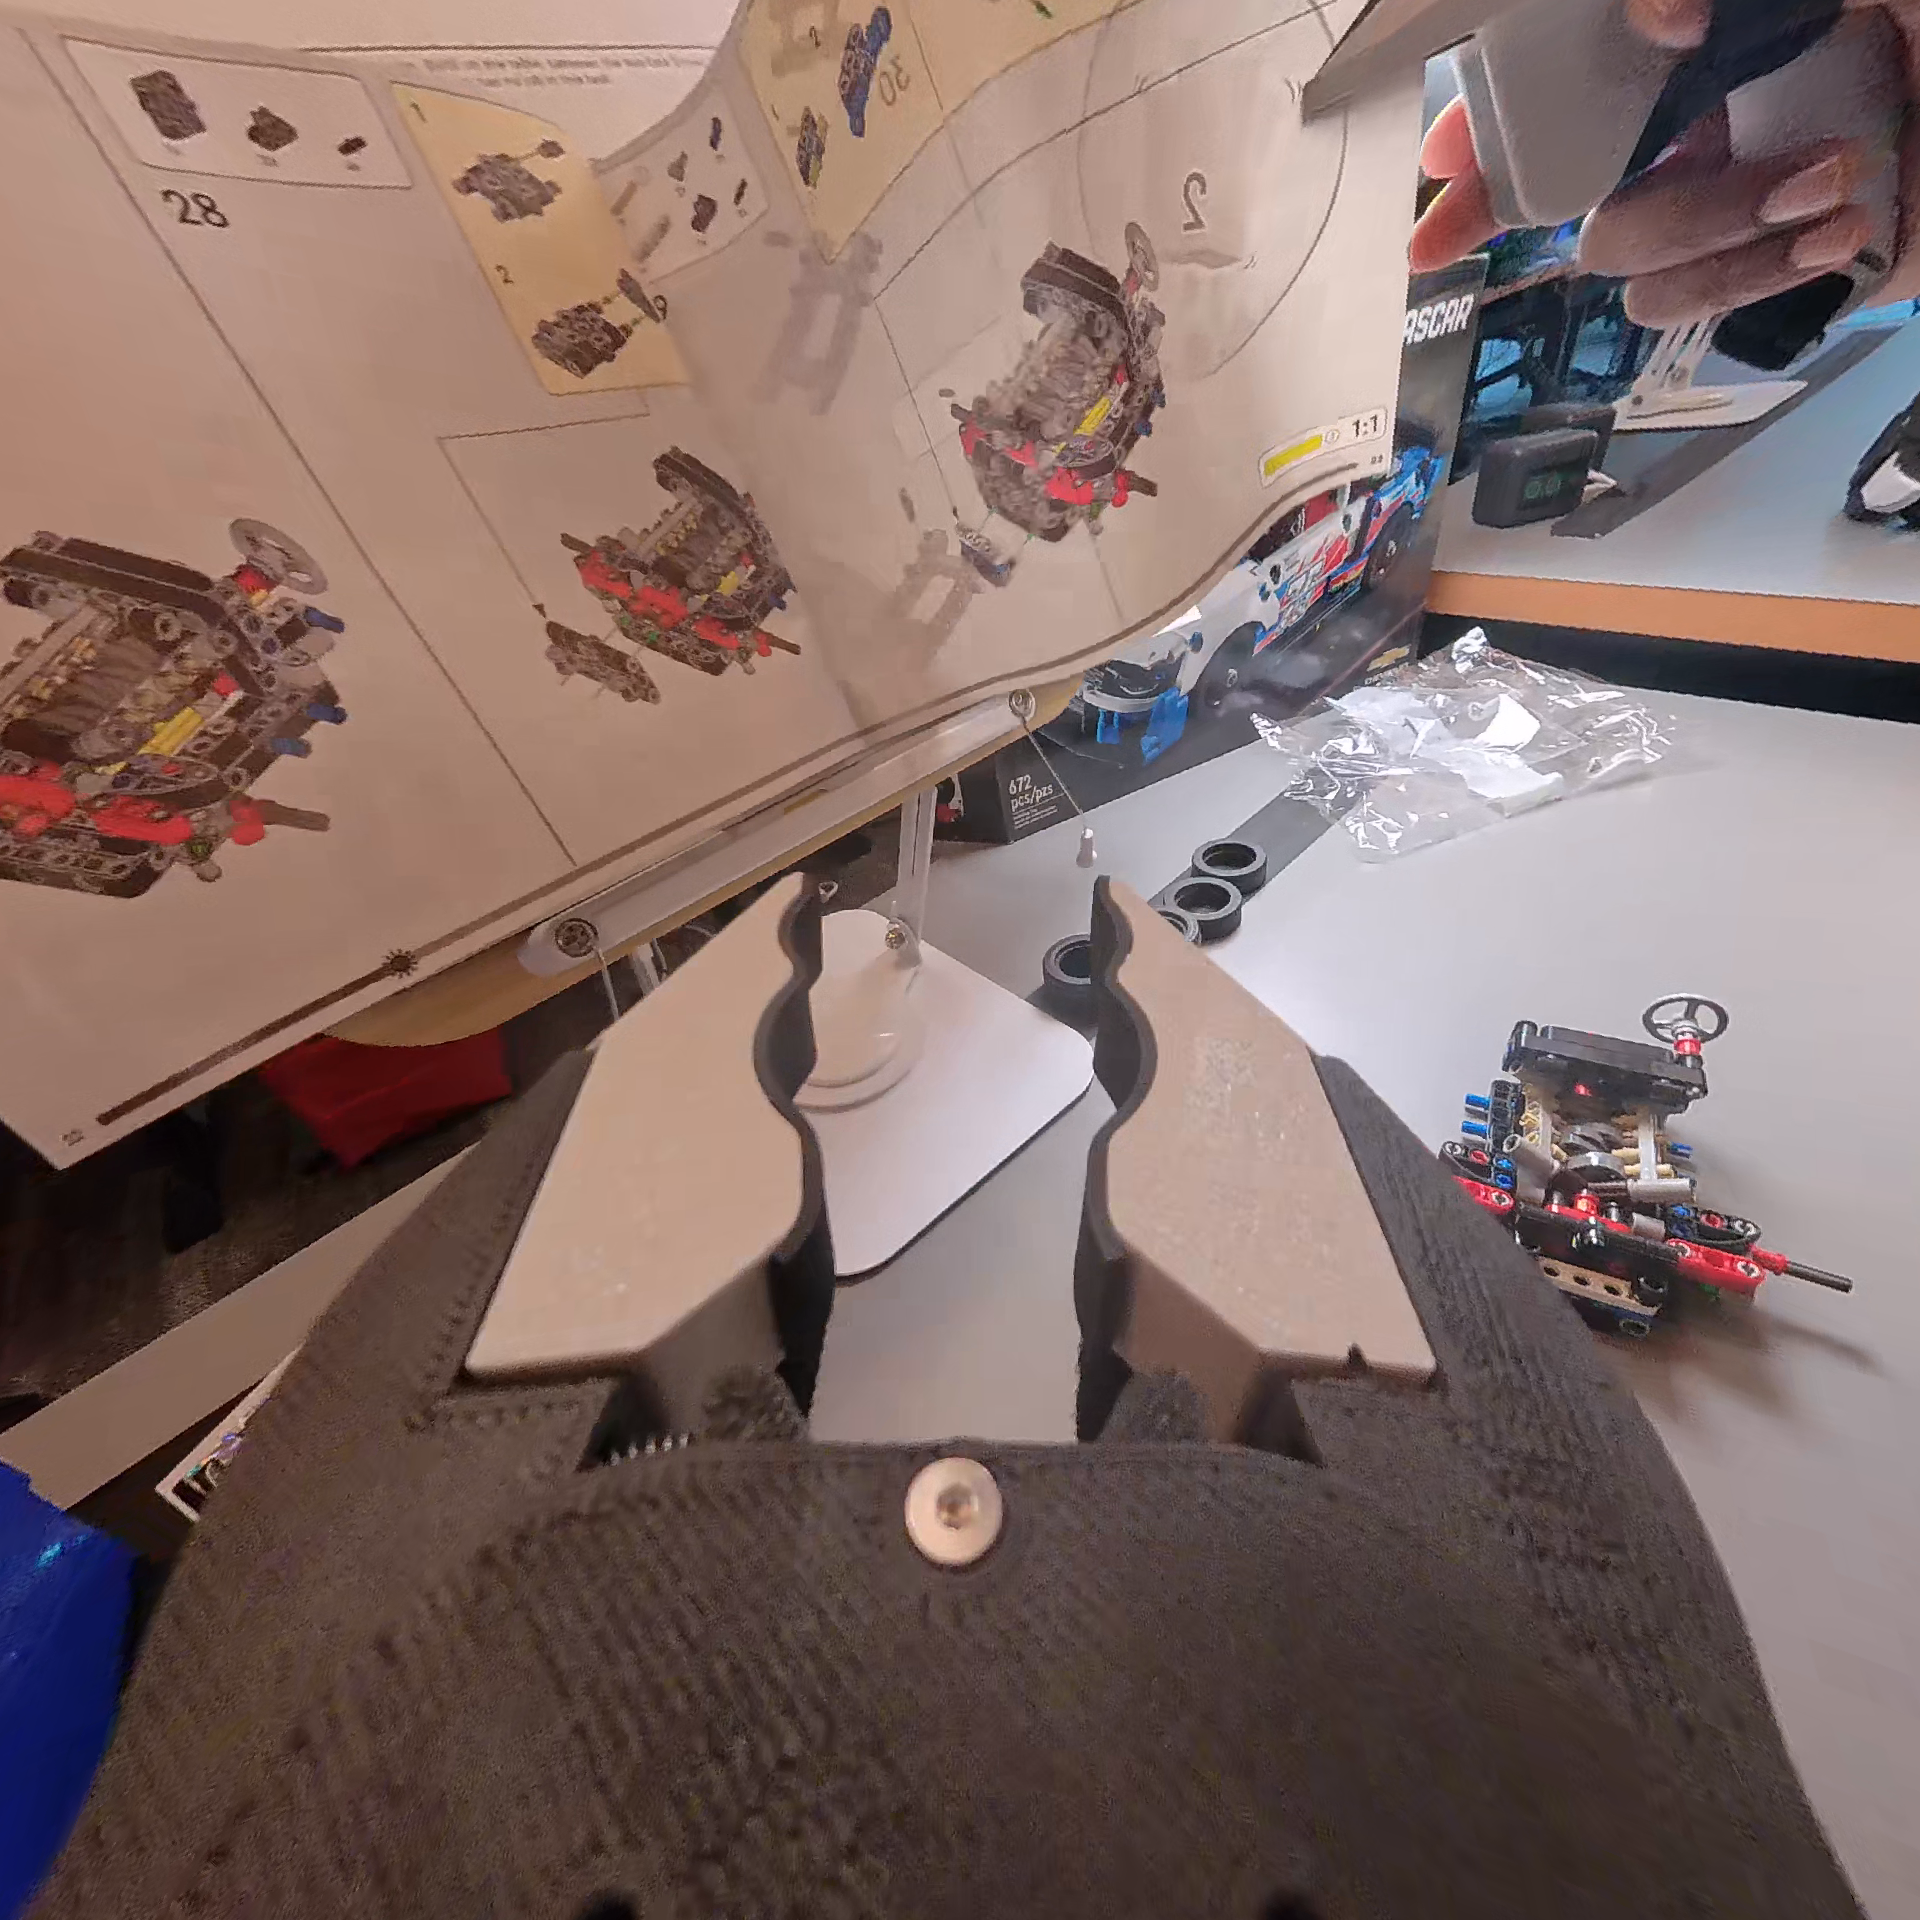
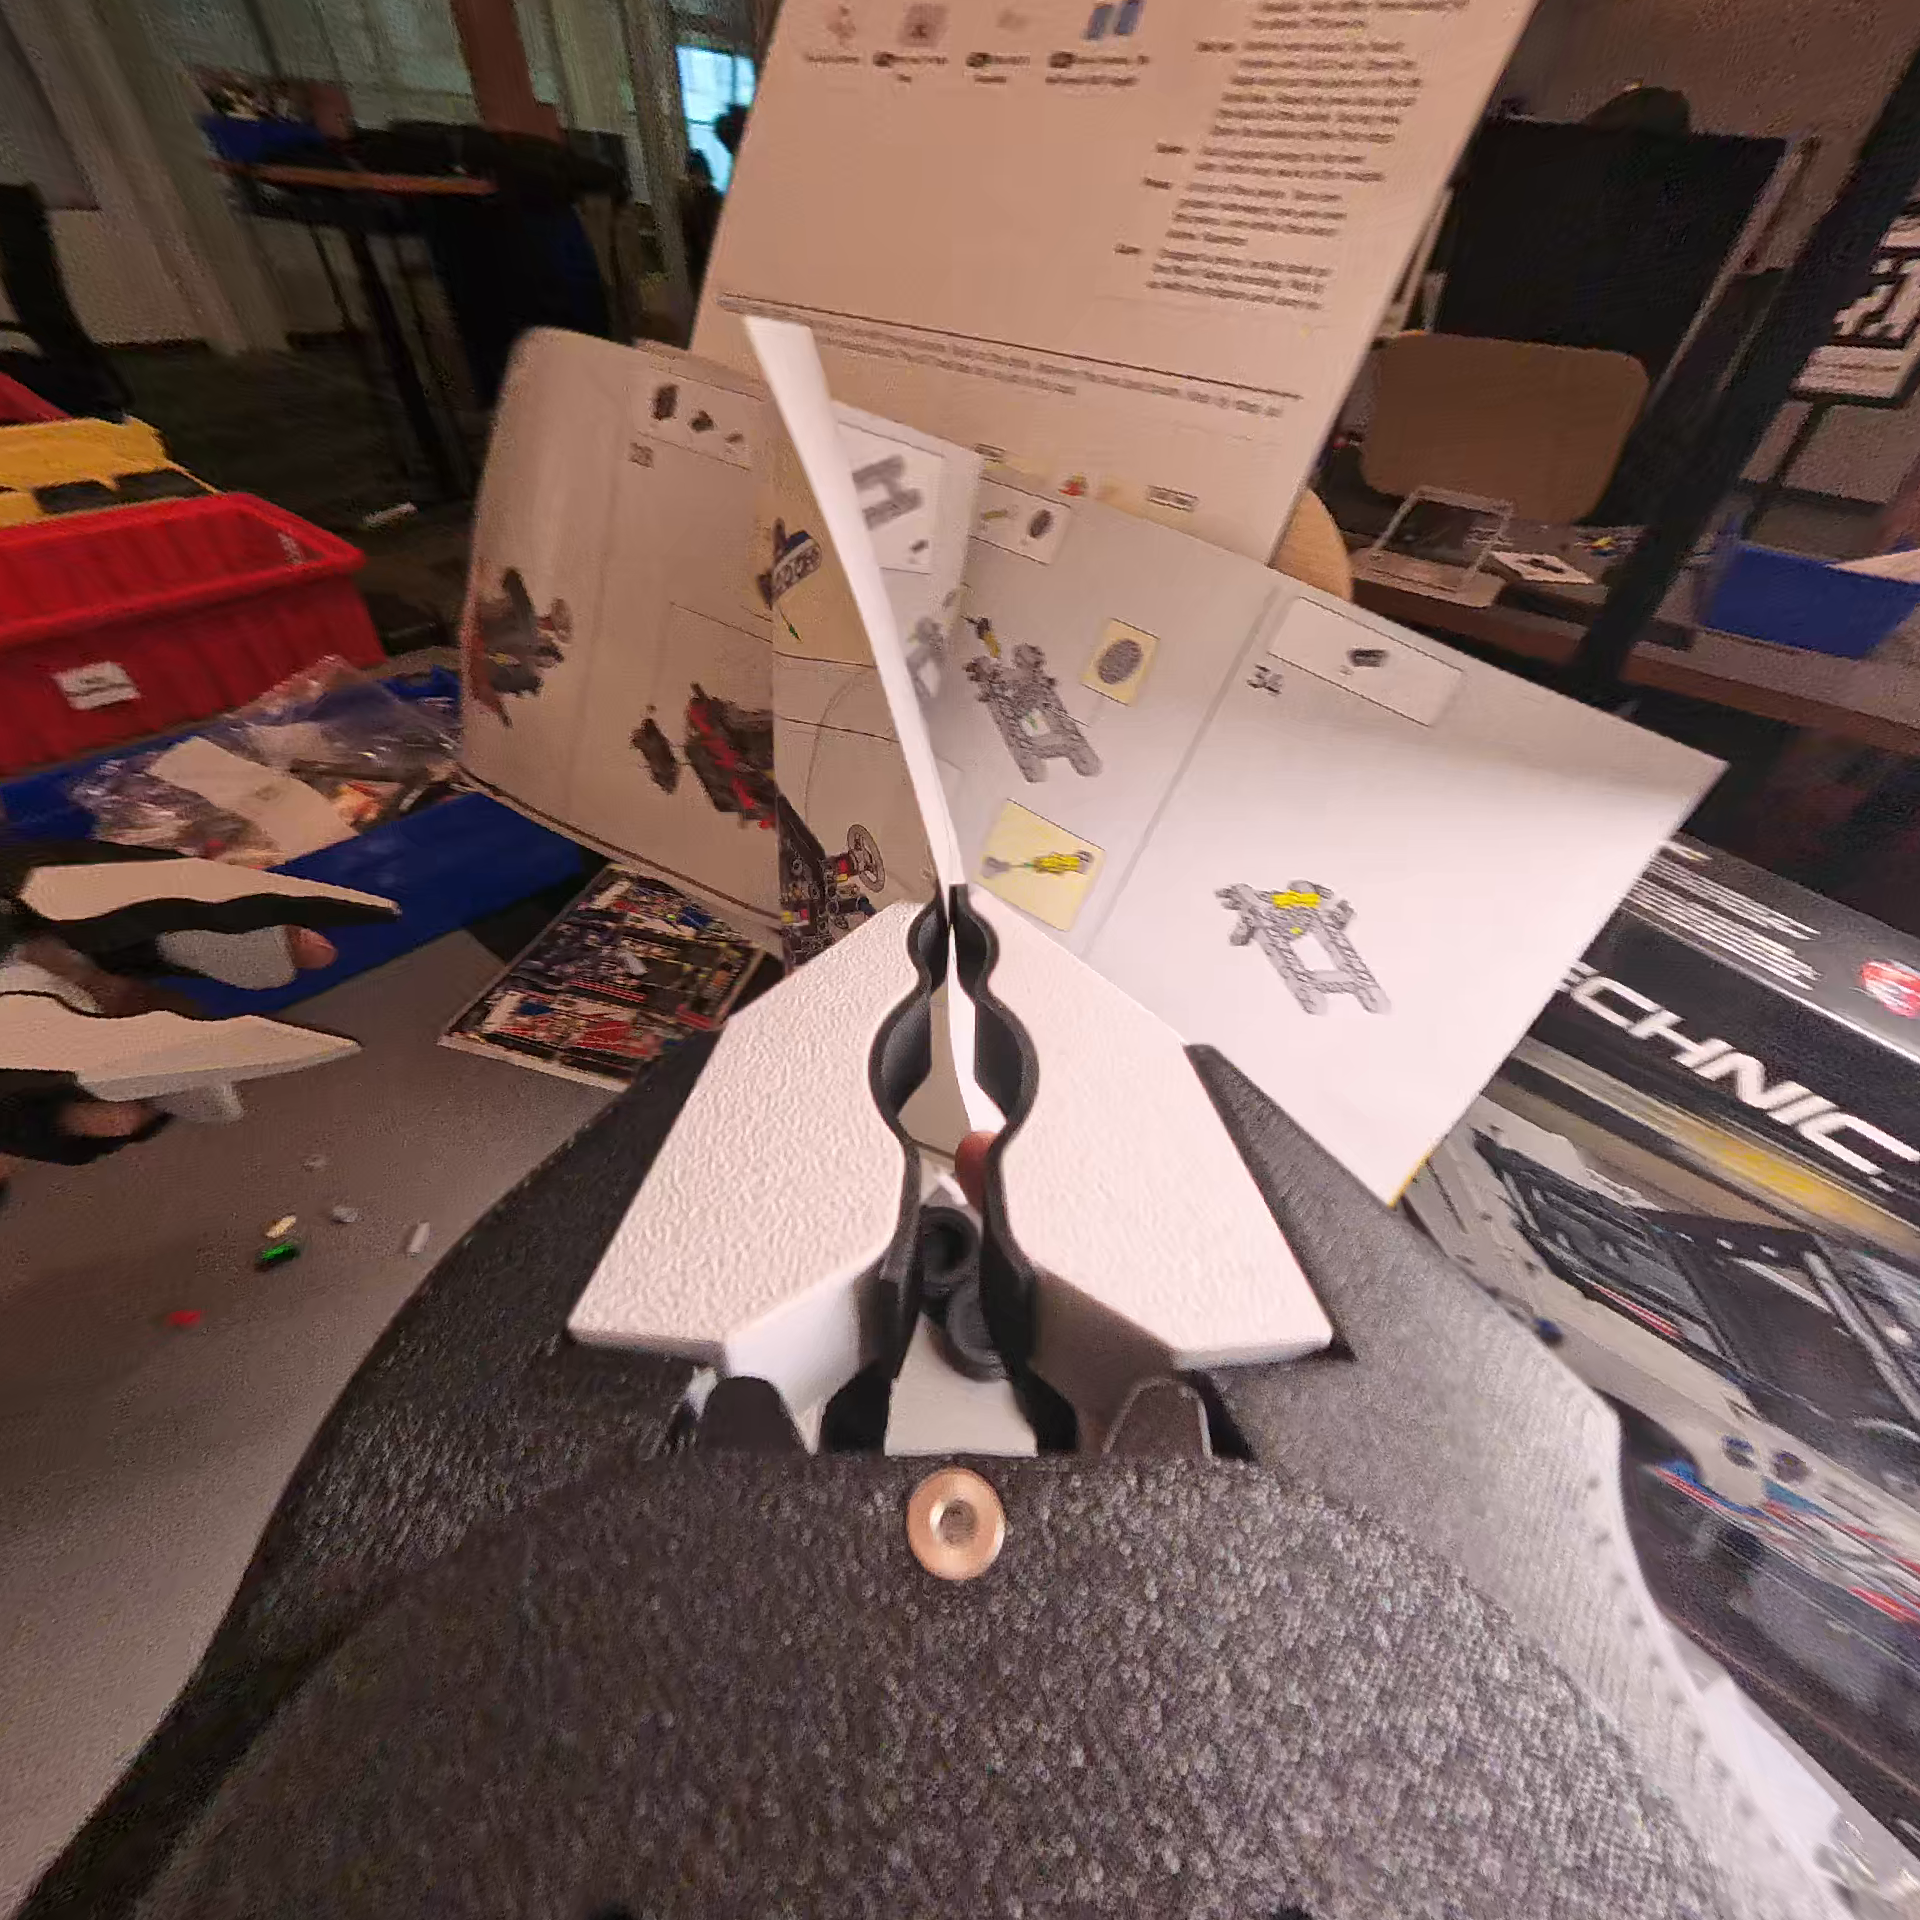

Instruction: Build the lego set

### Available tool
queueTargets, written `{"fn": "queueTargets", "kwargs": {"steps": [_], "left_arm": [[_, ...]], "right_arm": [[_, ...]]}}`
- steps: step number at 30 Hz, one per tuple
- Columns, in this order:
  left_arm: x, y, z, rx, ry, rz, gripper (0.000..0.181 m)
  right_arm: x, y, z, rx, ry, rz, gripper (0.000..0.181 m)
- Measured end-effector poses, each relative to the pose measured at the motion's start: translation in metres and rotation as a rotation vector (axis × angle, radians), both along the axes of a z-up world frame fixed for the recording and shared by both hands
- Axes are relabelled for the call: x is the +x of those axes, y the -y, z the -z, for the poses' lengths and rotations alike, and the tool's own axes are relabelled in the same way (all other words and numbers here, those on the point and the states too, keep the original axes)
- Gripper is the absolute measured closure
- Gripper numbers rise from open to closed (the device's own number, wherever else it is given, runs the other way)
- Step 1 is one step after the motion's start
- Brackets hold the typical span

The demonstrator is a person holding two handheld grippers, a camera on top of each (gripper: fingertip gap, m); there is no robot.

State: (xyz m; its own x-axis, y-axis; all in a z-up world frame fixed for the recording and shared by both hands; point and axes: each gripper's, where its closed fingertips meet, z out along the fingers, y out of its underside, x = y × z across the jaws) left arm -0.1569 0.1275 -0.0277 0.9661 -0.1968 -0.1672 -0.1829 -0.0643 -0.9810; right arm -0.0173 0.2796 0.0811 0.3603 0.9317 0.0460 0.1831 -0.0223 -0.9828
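Nearest in the right wrist view, the right claw (image 2: 951, 914) is pressed together on a thin white page (image 2: 862, 582) of the paper instruction booklet (image 2: 1351, 831), the sheet standing edge-on between the fingertips, apparently mid-turn. In the left wrist view, the left claw (image 1: 951, 914) has its jaws apart and holds nothing; it hovers over the grey worktop (image 1: 1714, 883) in front of the white stand (image 1: 935, 1122) that props the booklet.

To the right on the worktop, near that claw, lies the partly built black, red and grey lego chassis (image 1: 1621, 1164), with a grey steering wheel at its far end and a black axle sticking out at the right. Farther off, four loose black tyres (image 1: 1205, 904) lie beside the stand's base, not yet fitted. Beyond them are a crumpled clear plastic bag (image 1: 1475, 748), looking nearly empty, and the dark printed set box (image 1: 1247, 665).

Judging by this, the build is at an early-to-middle stage: a core frame stands, but wheels and bodywork are missing. The pages now coming open show a small grey frame sub-assembly, likely the next piece to make.
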Motion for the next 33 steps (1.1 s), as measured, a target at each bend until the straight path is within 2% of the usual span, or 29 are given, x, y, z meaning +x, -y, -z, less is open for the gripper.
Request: {"fn": "queueTargets", "kwargs": {"steps": [2,6,10,12,15,18,21,24,25,27,29,33], "left_arm": [[-0.001,0.002,-0.003,0.012,0.010,0.005,0.130],[0.007,0.005,-0.011,0.047,0.002,0.046,0.122],[0.004,-0.004,-0.011,0.058,-0.047,0.007,0.116],[-0.006,-0.008,-0.010,0.066,-0.033,-0.041,0.119],[-0.035,-0.012,-0.006,0.055,0.072,-0.137,0.124],[-0.061,-0.011,0.001,0.039,0.180,-0.200,0.130],[-0.071,-0.010,0.005,0.041,0.203,-0.200,0.129],[-0.077,-0.016,0.010,0.035,0.204,-0.200,0.125],[-0.078,-0.019,0.011,0.031,0.211,-0.199,0.124],[-0.081,-0.026,0.012,0.026,0.223,-0.201,0.122],[-0.083,-0.031,0.012,0.028,0.234,-0.197,0.122],[-0.090,-0.037,0.014,0.018,0.230,-0.205,0.121]], "right_arm": [[-0.018,0.022,-0.003,-0.034,0.002,-0.083,0.181],[-0.070,0.085,-0.003,-0.087,0.024,-0.353,0.181],[-0.137,0.114,0.003,-0.097,0.040,-0.442,0.181],[-0.174,0.122,0.004,-0.106,0.028,-0.464,0.181],[-0.230,0.127,0.012,-0.098,0.040,-0.473,0.181],[-0.279,0.123,0.030,-0.056,0.100,-0.429,0.181],[-0.310,0.107,0.055,-0.001,0.204,-0.316,0.181],[-0.325,0.098,0.067,0.080,0.257,-0.263,0.169],[-0.328,0.103,0.066,0.088,0.249,-0.294,0.165],[-0.328,0.124,0.060,0.075,0.228,-0.411,0.143],[-0.318,0.143,0.046,0.061,0.176,-0.513,0.121],[-0.269,0.153,0.014,0.129,0.047,-0.594,0.118]]}}
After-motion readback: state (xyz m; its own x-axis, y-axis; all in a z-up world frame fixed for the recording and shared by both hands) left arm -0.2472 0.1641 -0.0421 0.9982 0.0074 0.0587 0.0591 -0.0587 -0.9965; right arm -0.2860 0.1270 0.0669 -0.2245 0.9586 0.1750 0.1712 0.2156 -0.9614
